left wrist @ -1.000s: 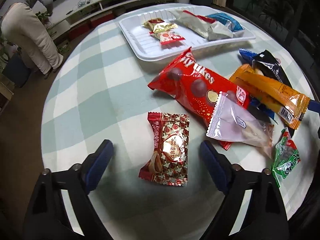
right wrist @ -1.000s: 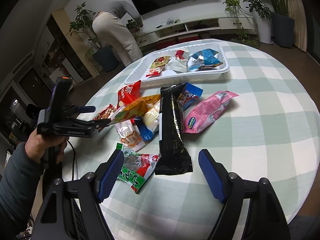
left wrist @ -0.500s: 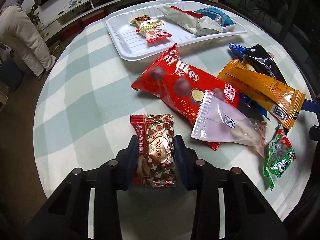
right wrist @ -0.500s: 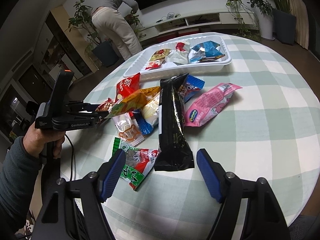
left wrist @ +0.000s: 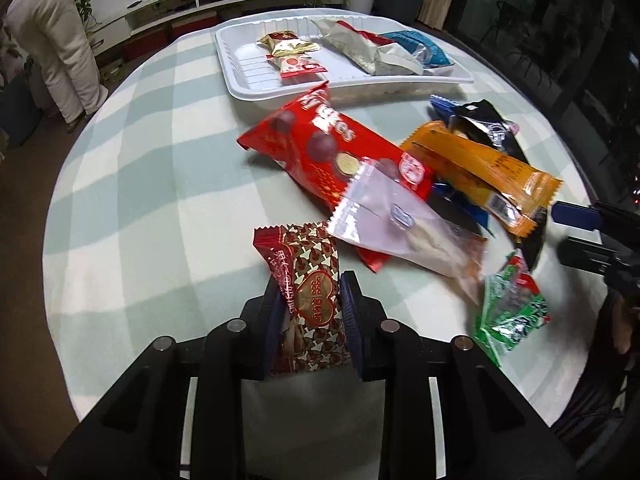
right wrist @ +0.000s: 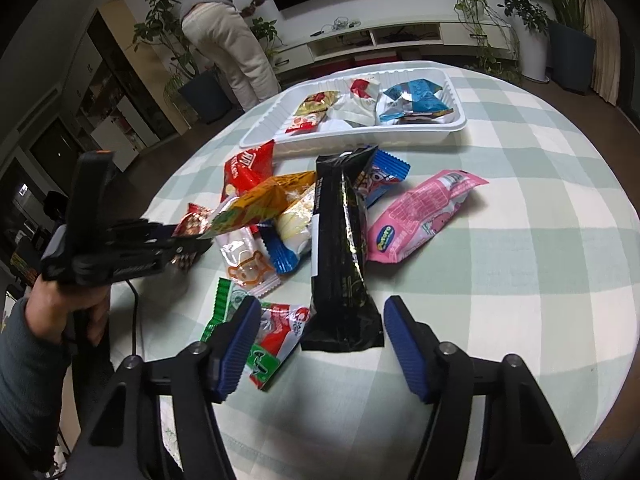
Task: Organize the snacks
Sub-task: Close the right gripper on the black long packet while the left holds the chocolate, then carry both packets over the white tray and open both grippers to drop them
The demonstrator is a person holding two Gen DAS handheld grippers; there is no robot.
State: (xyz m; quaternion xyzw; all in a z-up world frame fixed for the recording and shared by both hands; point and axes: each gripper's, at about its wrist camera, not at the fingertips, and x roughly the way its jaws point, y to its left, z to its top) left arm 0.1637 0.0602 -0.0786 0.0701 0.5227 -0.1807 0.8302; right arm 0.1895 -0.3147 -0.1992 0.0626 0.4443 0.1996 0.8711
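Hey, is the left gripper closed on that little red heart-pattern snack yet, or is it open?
Closed on it. The left gripper has just been closing, and both blue pads press the heart-pattern snack from either side.

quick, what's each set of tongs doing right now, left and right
Left tongs: have just been closing, now shut on the brown heart-print snack pack.
Right tongs: open, have just been closing, straddling the end of the black snack bag, not gripping it.

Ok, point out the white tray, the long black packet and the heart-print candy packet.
white tray [right wrist: 460, 122]: right wrist view, near rim at its right corner.
long black packet [right wrist: 340, 240]: right wrist view, middle of its glossy face.
heart-print candy packet [left wrist: 314, 276]: left wrist view, gold heart on its front.
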